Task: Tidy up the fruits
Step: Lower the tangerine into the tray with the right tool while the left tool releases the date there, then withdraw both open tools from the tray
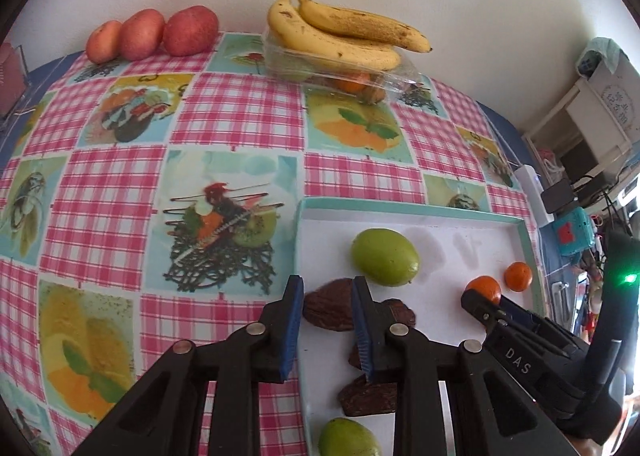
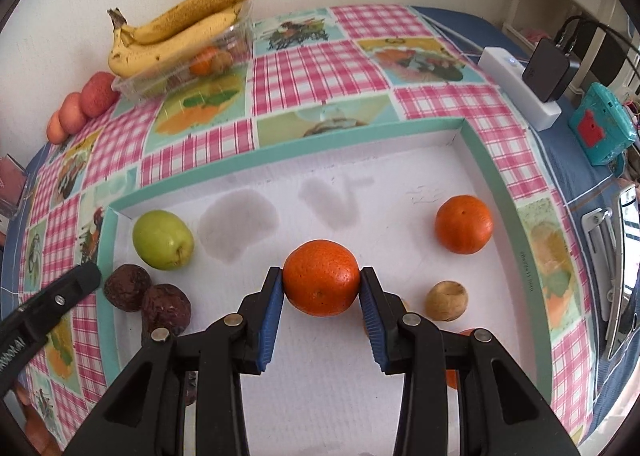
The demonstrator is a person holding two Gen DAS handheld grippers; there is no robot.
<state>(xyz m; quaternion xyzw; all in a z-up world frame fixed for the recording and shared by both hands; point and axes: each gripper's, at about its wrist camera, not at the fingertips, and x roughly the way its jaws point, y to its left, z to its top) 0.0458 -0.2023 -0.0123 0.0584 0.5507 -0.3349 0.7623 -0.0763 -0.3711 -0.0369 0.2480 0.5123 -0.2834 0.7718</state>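
Note:
My right gripper (image 2: 322, 276) is shut on an orange tangerine (image 2: 322, 284), its blue pads pressing both sides, low over the white tray with a teal rim (image 2: 280, 152). From the left wrist view, that gripper (image 1: 480, 302) is at the tray's (image 1: 400, 212) right end. My left gripper (image 1: 326, 290) is open over the tray's left edge, above dark brown passion fruits (image 1: 326, 308). In the tray lie a green fruit (image 2: 162, 240), two passion fruits (image 2: 128, 288), another tangerine (image 2: 464, 230) and a tan round fruit (image 2: 446, 300).
Bananas (image 1: 340, 32) rest on a clear plastic box (image 1: 360, 80) holding more fruit by the back wall. Three red apples (image 1: 152, 34) sit at the back left. A power strip (image 2: 520, 92) with a charger and a teal device (image 2: 600, 128) lie right of the checked cloth.

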